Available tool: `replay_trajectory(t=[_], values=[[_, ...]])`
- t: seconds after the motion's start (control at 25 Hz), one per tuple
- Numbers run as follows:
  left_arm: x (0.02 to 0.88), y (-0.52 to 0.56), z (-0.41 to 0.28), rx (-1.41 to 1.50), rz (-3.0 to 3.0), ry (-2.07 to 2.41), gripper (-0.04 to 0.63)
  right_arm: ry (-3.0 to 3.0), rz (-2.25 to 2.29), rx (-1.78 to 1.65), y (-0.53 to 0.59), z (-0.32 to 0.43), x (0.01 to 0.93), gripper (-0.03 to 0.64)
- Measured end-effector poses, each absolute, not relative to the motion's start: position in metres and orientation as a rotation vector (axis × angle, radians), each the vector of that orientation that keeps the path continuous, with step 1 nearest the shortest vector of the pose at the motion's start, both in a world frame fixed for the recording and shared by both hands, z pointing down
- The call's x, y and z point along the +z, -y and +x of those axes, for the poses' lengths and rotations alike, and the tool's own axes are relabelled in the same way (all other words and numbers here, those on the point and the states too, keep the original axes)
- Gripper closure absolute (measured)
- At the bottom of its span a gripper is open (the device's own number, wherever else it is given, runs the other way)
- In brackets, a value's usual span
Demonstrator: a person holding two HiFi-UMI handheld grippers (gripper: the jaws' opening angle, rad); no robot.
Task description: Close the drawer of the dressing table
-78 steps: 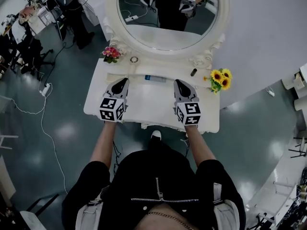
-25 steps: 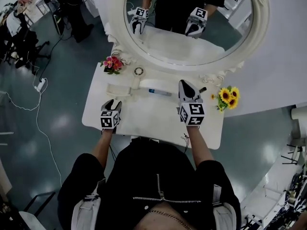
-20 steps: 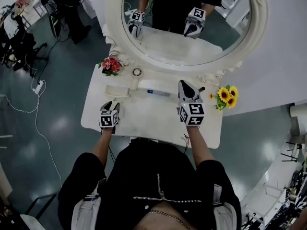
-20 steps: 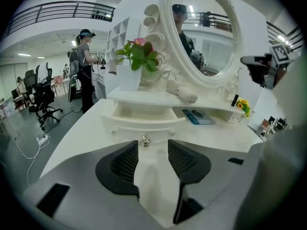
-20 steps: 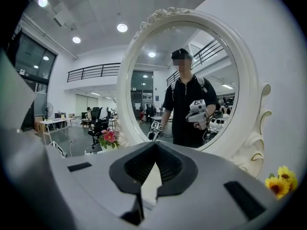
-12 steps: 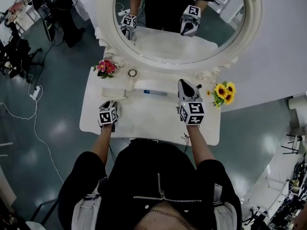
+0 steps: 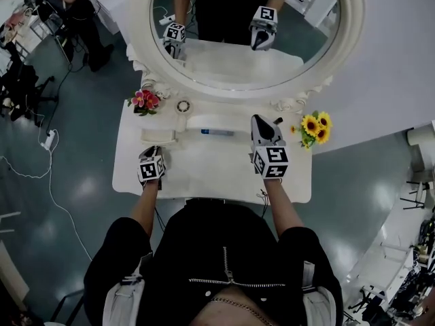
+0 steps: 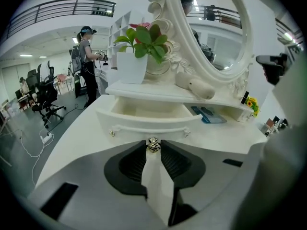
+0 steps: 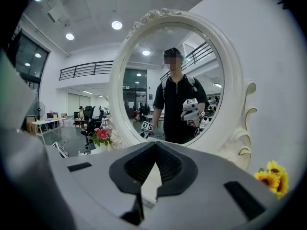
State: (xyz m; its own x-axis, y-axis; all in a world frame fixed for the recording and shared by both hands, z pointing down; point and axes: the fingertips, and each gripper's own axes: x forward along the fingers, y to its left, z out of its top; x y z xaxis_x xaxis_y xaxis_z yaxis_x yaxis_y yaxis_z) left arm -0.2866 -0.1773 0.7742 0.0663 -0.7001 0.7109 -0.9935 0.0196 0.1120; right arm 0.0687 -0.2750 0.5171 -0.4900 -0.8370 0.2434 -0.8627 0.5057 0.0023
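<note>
since the shallow white drawer (image 7: 160,136) under the raised shelf stands pulled out toward the near edge, the closing looks barely begun: the grasp is made, and the push toward the far side is all that is left. the white-painted dressing table (image 7: 217,170) carries a big oval mirror in a carved white frame (image 7: 231,89) along its far side. the drawer sits at the left of the top, with its curved front facing near. the left gripper (image 8: 153,142) is clamped on the drawer's small silver knob (image 8: 153,146), its jaw tips pressed to either side of it. the right gripper (image 7: 259,119) hovers over the right half of the top, well apart from the drawer, its jaws pinched together on nothing.

the head view gives the layout: the drawer at left, a flat blue-and-white packet (image 7: 216,132) near the middle, a bunch of pink flowers (image 7: 144,100) at far left and yellow sunflowers (image 7: 312,125) at far right. it does not show the knob, which is hidden beneath the left gripper. the left gripper view alone shows the knob and the drawer's pale inside. the right gripper view shows neither drawer nor knob, only the mirror with the person reflected in it.
</note>
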Motion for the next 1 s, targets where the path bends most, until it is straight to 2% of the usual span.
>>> replay_trajectory(t=[1.0], values=[[0.772,0.216,-0.297,0.678,1.759,1.675,0.491,2.488,1.504,0.204,0.28,0.079,0.526,0.611]])
